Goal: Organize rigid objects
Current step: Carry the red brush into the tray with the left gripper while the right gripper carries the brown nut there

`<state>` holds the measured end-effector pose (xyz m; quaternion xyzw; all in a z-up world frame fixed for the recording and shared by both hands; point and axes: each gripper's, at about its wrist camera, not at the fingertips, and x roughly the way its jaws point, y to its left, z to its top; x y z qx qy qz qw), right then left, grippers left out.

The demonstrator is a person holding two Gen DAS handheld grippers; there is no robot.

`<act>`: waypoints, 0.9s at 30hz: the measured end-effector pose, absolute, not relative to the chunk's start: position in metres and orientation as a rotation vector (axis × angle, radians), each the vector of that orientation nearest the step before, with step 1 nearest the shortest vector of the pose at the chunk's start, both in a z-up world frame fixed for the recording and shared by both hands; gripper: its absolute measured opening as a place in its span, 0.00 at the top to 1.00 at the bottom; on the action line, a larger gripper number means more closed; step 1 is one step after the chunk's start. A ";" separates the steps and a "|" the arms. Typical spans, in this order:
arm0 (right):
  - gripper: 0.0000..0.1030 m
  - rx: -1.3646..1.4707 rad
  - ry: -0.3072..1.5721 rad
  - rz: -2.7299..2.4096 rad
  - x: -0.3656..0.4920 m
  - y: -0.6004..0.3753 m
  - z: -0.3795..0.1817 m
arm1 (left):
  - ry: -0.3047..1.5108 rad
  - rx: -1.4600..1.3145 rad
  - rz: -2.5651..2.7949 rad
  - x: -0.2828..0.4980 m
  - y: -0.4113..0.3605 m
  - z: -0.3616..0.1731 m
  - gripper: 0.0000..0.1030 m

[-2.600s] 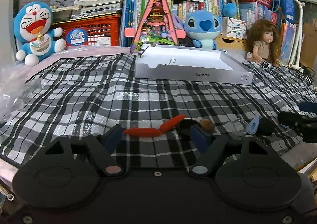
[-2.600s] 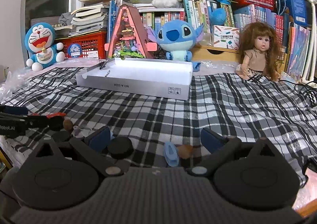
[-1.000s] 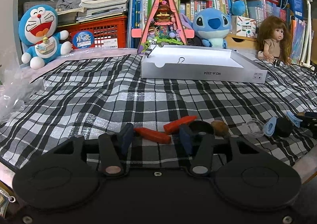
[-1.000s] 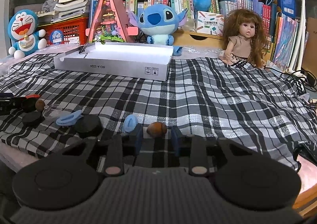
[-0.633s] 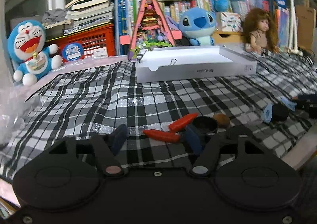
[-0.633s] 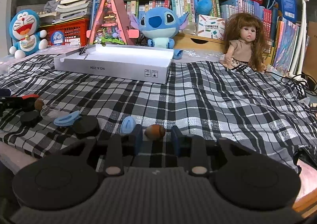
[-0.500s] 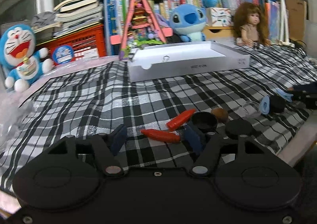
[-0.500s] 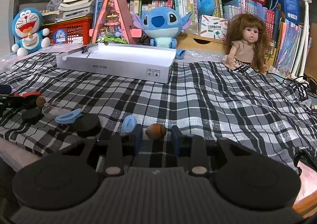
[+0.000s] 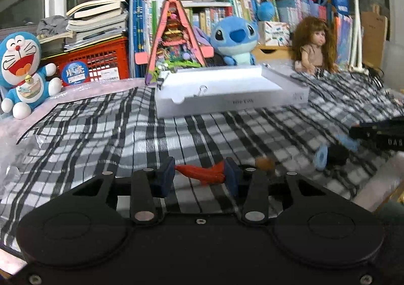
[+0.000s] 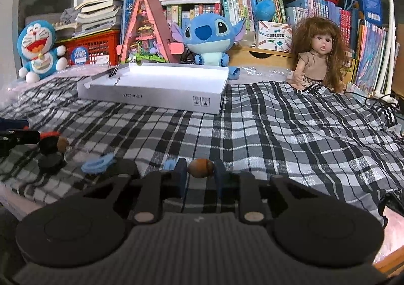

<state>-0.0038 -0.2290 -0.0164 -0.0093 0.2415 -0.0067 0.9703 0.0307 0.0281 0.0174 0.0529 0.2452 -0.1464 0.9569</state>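
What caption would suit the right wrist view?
Right tool closed on a brown acorn above the plaid cloth, white box beyond.

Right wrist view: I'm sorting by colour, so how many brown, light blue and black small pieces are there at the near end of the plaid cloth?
Brown acorns: 2
Light blue pieces: 2
Black discs: 3
Total: 7

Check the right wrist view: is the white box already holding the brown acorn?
No, the brown acorn sits between the right gripper fingers, on the plaid cloth well short of the white box.
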 end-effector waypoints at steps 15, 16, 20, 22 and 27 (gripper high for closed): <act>0.73 0.152 0.557 -0.022 0.054 -0.247 0.023 | 0.539 -0.005 -0.330 0.111 0.008 0.074 0.61; 0.73 0.164 0.564 -0.021 0.060 -0.248 0.026 | 0.540 -0.006 -0.328 0.118 0.005 0.078 0.61; 0.73 0.202 0.585 -0.010 0.087 -0.252 0.041 | 0.566 -0.023 -0.312 0.152 -0.004 0.089 0.61; 0.73 0.207 0.593 -0.008 0.099 -0.252 0.046 | 0.596 -0.040 -0.306 0.172 -0.008 0.089 0.61; 0.73 0.236 0.655 -0.001 0.136 -0.251 0.050 | 0.646 -0.072 -0.260 0.216 -0.014 0.080 0.61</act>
